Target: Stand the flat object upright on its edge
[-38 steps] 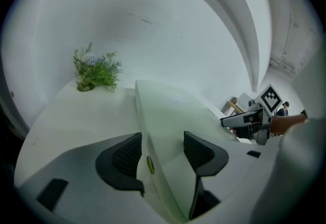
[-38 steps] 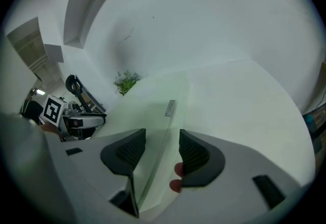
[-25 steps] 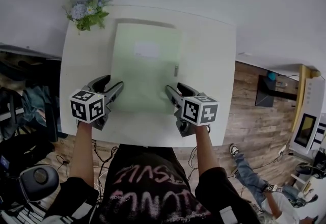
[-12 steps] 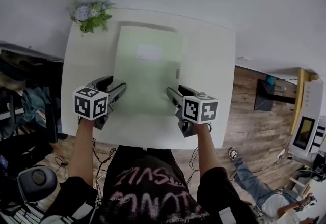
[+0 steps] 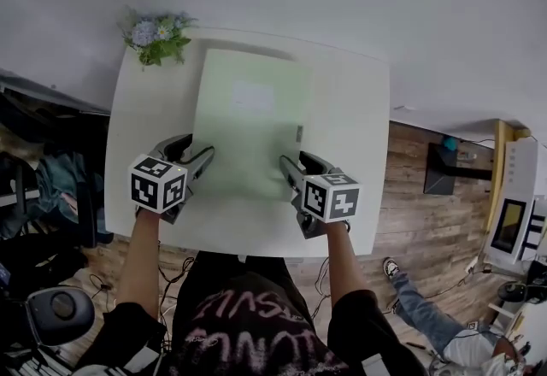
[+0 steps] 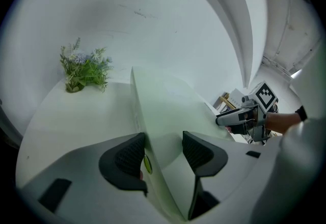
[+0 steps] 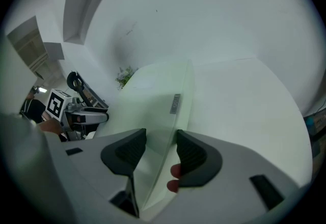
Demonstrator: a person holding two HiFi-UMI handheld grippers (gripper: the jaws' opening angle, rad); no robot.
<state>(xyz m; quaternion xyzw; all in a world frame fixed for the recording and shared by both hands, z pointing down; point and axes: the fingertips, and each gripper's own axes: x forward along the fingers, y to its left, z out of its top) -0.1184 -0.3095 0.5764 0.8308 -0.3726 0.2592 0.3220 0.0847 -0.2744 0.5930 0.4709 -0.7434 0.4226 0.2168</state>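
Running lengthwise toward the flowers (image 5: 158,37), the green folder (image 5: 248,122) is clamped at its near end by left gripper (image 5: 198,157) and right gripper (image 5: 296,162) alike.

White sq table (image 5: 359,135), small flower bunch (image 5: 156,34) at far-left corner. Pale green folder (image 5: 248,126) lies mid-table, far edge close to table's far edge, near end looks lifted a bit.
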